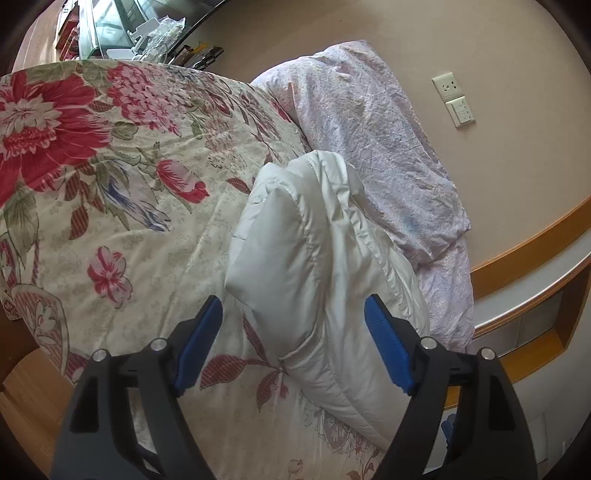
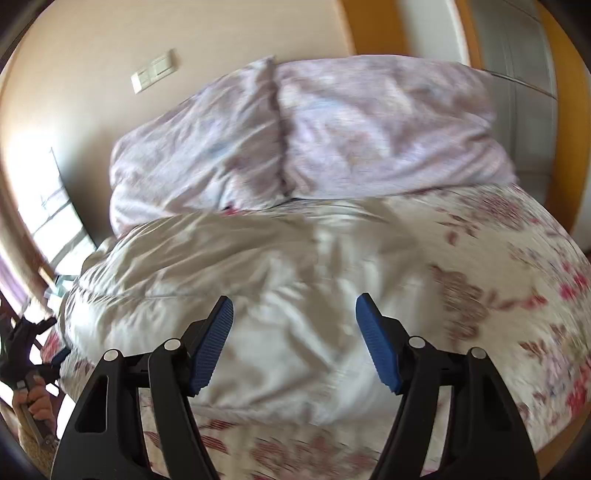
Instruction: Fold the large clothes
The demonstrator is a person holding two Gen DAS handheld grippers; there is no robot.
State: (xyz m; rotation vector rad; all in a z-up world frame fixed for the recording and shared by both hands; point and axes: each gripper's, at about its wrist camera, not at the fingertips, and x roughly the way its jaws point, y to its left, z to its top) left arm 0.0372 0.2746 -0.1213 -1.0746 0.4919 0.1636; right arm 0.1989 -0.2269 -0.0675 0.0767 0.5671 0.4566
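A white padded jacket (image 1: 314, 258) lies folded lengthwise on the floral bedspread (image 1: 129, 184), running away from me toward the pillows. My left gripper (image 1: 293, 302) is open just over its near part; the blue pads stand either side of the fabric and do not press on it. In the blurred right wrist view the same jacket (image 2: 258, 266) spreads wide across the bed. My right gripper (image 2: 294, 301) hovers open above it with nothing clamped. The left gripper (image 2: 22, 343) and the hand (image 2: 37, 402) holding it show at that view's left edge.
A rumpled lilac quilt (image 1: 369, 129) (image 2: 332, 129) lies heaped at the head of the bed against the wall. A wooden ledge (image 1: 535, 266) runs beside the bed. Wall switches (image 1: 454, 98) sit above it. A cluttered shelf (image 1: 147, 33) stands beyond the bed's far side.
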